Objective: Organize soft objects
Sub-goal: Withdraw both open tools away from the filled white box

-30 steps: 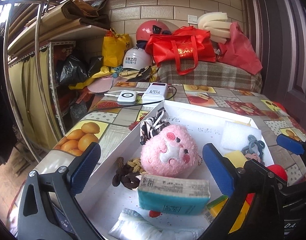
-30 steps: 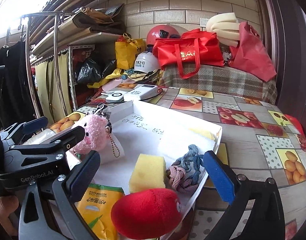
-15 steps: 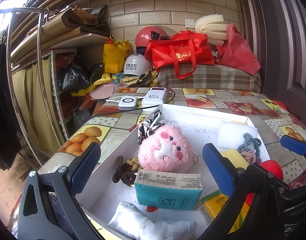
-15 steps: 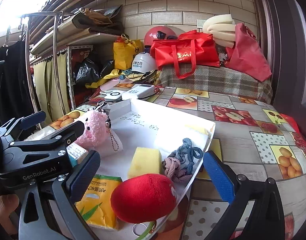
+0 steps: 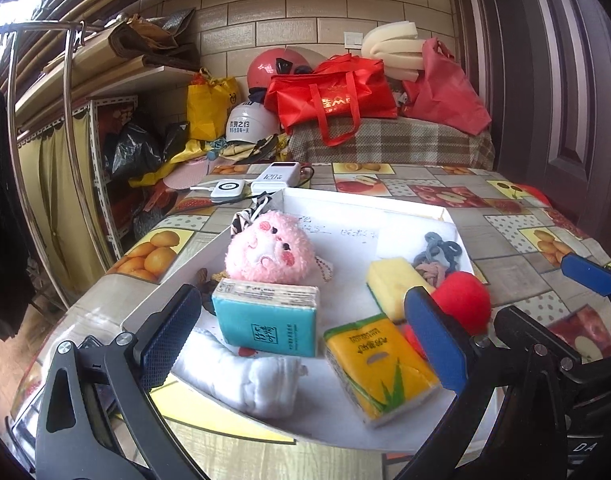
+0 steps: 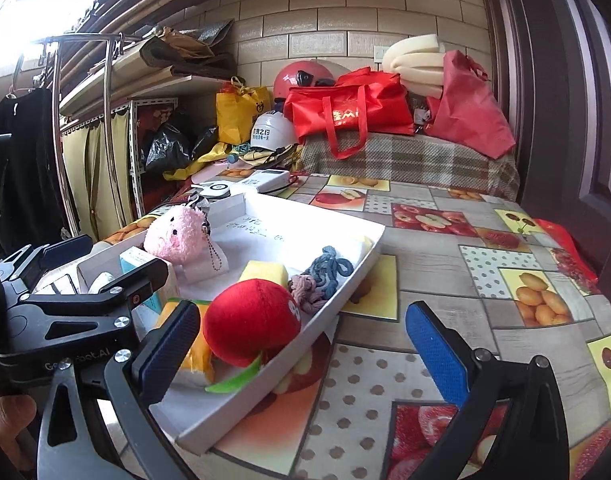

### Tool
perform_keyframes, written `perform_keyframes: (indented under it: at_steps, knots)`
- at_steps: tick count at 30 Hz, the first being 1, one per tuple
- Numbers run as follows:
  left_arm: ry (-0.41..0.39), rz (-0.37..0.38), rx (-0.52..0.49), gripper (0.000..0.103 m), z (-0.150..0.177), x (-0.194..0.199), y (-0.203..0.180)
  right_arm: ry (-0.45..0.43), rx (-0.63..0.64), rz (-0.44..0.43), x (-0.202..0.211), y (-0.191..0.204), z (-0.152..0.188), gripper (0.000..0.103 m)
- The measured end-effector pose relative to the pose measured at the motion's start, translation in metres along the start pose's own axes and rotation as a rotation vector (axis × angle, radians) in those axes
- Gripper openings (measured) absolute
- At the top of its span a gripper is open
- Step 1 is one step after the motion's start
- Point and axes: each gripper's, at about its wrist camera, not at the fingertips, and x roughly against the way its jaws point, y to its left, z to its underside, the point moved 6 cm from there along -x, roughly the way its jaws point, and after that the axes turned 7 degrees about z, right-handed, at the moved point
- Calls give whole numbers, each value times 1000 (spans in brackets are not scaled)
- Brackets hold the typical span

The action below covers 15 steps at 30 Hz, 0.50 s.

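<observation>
My counter [image 6: 445, 280], under its fruit-print cloth, carries the white tray [image 5: 345, 200], whose near end juts past the counter edge toward me. Inside the tray, the pink plush [image 5: 265, 252] sits far left, with the teal tissue pack [image 5: 267, 320] just in front of it. The yellow tissue pack [image 5: 379, 372] lies near right, the red plush ball [image 6: 251, 320] beside it at the right wall, the yellow sponge [image 5: 389, 280] just beyond. A white rolled cloth [image 5: 241, 376] lies nearest, and the knotted hair ties [image 6: 325, 272] are farther right. My left tool [image 5: 301, 344] hangs over the near end, jaws apart and holding nothing; my right tool [image 6: 301, 344] is likewise wide apart and empty, right of the tray. I judge the risk is pressing on that overhanging end and tipping the tray, or nudging the ball over the low wall.
</observation>
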Motion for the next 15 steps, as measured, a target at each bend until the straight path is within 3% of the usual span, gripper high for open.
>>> perform_keyframes:
  at_steps: [7, 11, 15]
  knots:
    - [17, 47, -42, 103, 6, 13, -30, -79, -19, 88, 42, -32, 1, 103]
    - [57, 79, 2, 103, 11, 15, -34, -72, -89, 83, 62, -56, 10, 103]
    - [50, 43, 20, 103, 13, 23, -34, -121, -106, 125, 86, -75, 16, 103]
